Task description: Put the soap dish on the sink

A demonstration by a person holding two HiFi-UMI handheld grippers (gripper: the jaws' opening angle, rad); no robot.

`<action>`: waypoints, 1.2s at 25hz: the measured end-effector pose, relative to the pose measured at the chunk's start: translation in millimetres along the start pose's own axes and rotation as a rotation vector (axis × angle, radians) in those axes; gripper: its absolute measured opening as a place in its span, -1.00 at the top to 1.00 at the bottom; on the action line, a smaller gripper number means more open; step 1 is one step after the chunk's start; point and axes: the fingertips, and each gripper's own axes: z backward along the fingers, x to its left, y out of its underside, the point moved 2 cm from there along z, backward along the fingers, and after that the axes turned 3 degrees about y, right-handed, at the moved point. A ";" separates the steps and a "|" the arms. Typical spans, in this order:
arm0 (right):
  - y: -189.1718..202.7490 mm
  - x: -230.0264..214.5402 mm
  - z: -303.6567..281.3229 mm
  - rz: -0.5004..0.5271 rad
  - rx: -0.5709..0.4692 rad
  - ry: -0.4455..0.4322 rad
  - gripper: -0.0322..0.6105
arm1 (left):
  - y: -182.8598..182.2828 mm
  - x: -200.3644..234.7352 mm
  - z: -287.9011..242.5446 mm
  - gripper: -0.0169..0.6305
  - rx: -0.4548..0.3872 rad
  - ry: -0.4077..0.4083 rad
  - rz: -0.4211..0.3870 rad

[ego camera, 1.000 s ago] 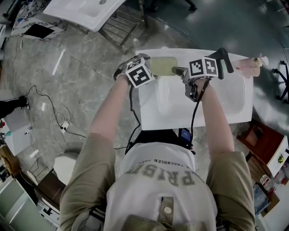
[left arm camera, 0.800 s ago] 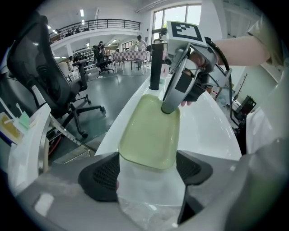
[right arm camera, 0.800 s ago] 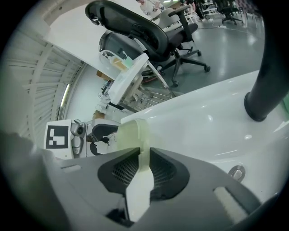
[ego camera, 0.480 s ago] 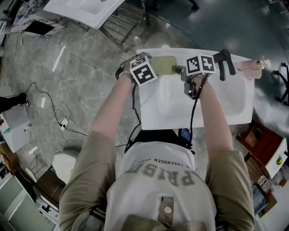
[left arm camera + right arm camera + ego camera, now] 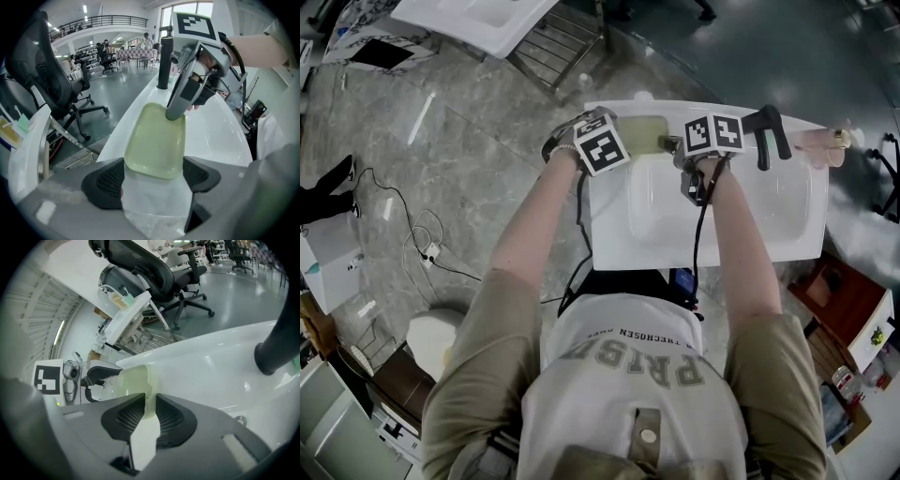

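At the near end of the soap dish point(image 5: 154, 140), the left gripper point(image 5: 154, 180) has its jaws set wide, and they appear to press the dish's two long sides. At the far end, the right gripper point(image 5: 176, 112) is pinched on the thin rim. The dish is a shallow rounded rectangle, pale green and glossy (stiff and light but slippery, I judge), best held by its rim. It lies at the white sink's point(image 5: 722, 234) back ledge, with the black faucet point(image 5: 163, 65) beyond.

The soap dish point(image 5: 154, 140) is pale green, the sink point(image 5: 769, 220) glossy white, the faucet point(image 5: 766, 133) black.
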 end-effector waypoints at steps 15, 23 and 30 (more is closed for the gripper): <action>0.3 -6.9 -6.2 0.038 0.043 0.081 0.62 | -2.4 3.0 -5.7 -0.32 0.017 0.001 -0.005; -1.2 -7.0 -6.1 0.060 0.038 0.106 0.60 | -3.4 4.6 -6.2 -0.32 0.024 0.003 0.003; -1.8 -8.9 -3.3 0.067 0.028 0.116 0.60 | -5.1 5.7 -4.8 -0.32 0.027 0.001 0.009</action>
